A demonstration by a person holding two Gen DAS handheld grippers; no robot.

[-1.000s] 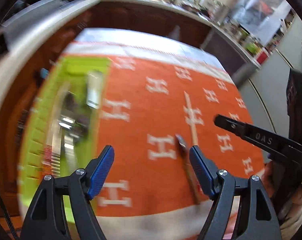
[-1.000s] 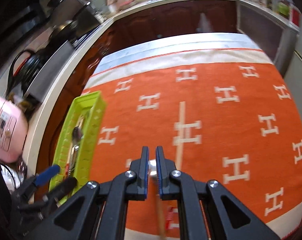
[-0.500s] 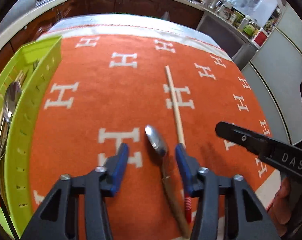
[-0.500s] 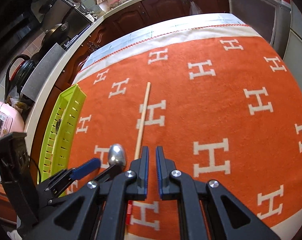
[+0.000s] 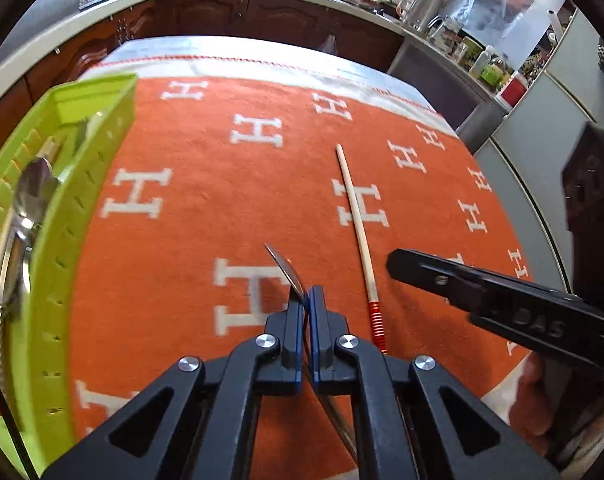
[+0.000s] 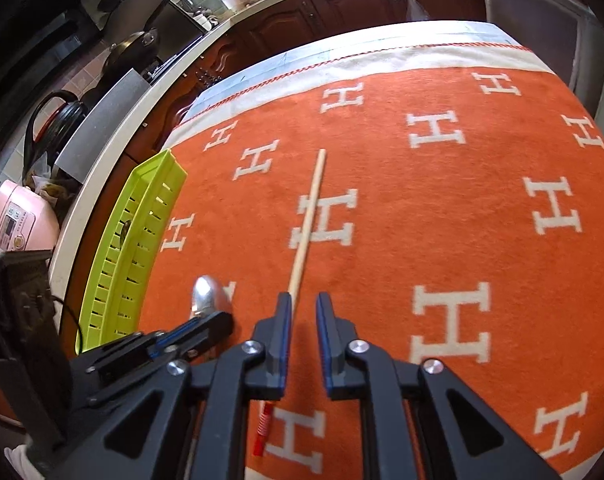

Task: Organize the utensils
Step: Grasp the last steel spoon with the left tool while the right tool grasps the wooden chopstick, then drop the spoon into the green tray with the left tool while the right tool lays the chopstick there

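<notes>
Left gripper point(image 5: 306, 300) just closed, pinching steel spoon point(image 5: 284, 268) near orange cloth's point(image 5: 206, 208) near edge. Right gripper point(image 6: 303, 308) slightly spread, opening over red-tipped wooden chopstick point(image 6: 307, 216). Green slotted tray point(image 5: 58, 216) at left edge holds some utensils; two remain.

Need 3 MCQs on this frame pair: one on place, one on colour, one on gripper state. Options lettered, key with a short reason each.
1. Where does the chopstick lie?
A. inside the tray
B. on the orange cloth, right of the spoon
C. on the kitchen counter

2. What colour is the slotted tray?
A. lime green
B. blue
C. white

3. What is the left gripper doing?
A. standing wide open over bare cloth
B. shut on the chopstick
C. shut on the spoon

Key:
1 B: both views show it flat on the cloth beside the spoon.
2 A: its walls are plainly lime green.
3 C: the jaws have just been closing and now pinch the spoon's neck, its bowl sticking out ahead of them.
</notes>
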